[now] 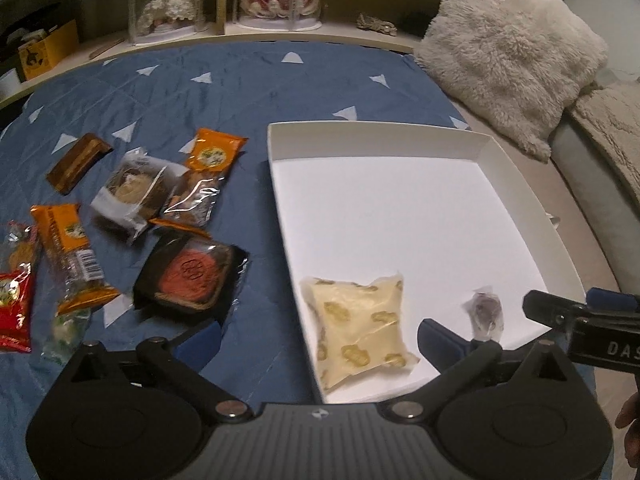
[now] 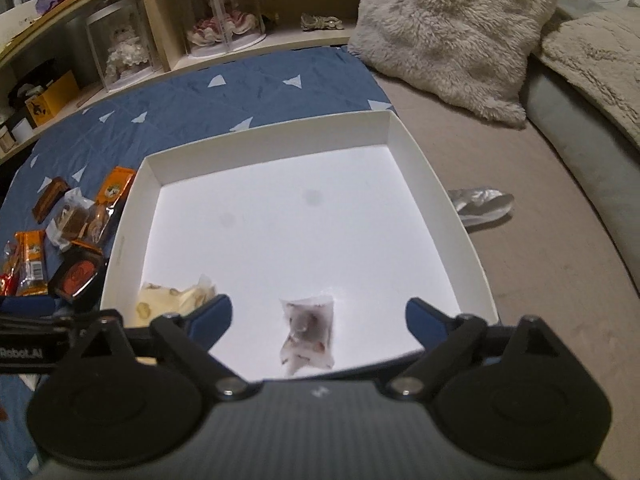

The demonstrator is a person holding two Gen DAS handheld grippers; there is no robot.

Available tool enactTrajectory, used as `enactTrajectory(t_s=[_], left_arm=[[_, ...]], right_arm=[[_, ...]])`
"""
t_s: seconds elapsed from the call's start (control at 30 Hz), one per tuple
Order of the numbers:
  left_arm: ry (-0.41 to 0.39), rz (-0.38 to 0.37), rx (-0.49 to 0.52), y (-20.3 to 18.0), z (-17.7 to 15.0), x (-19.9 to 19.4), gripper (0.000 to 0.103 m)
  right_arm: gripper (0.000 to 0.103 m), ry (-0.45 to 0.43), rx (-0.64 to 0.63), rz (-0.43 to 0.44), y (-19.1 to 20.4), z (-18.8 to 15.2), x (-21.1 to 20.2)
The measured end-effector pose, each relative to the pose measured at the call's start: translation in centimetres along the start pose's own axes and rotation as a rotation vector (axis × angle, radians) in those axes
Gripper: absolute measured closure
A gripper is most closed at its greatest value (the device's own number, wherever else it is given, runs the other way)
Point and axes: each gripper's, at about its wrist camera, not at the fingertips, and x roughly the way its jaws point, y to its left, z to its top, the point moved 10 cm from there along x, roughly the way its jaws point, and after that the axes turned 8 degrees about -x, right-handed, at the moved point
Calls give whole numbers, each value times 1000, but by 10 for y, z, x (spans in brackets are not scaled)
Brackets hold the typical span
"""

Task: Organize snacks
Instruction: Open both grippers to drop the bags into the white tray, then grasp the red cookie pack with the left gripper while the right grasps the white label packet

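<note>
A white shallow box (image 1: 400,208) (image 2: 280,208) lies on the blue bedspread. In it lie a pale yellow snack packet (image 1: 356,328) (image 2: 176,296) and a small clear packet with a dark sweet (image 1: 484,312) (image 2: 308,328). Several wrapped snacks lie left of the box: a black-tray mooncake (image 1: 192,272) (image 2: 78,276), orange bars (image 1: 212,160) (image 1: 68,248), a clear-wrapped cake (image 1: 128,192), a brown bar (image 1: 78,162), a red packet (image 1: 14,304). My left gripper (image 1: 320,344) is open and empty over the box's near left edge. My right gripper (image 2: 319,312) is open and empty just above the small packet.
A fluffy cream pillow (image 1: 508,48) (image 2: 452,28) lies behind the box to the right. A shelf with doll cases (image 1: 164,4) (image 2: 220,12) runs along the back. A silver wrapper (image 2: 480,204) lies right of the box. A yellow box (image 1: 48,50) stands on the shelf.
</note>
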Motion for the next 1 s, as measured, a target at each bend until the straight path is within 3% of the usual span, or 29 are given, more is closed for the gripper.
enactTrajectory(t_s=[0.63,1.0], left_arm=[[-28,20,-9,48,-10,-32,0],[-62,76,-42,107,-4,-61,0]], right_arm=[[1,-7,-24,6,21,-10,-19],[1,-59,-68,67,58,-2,-24]])
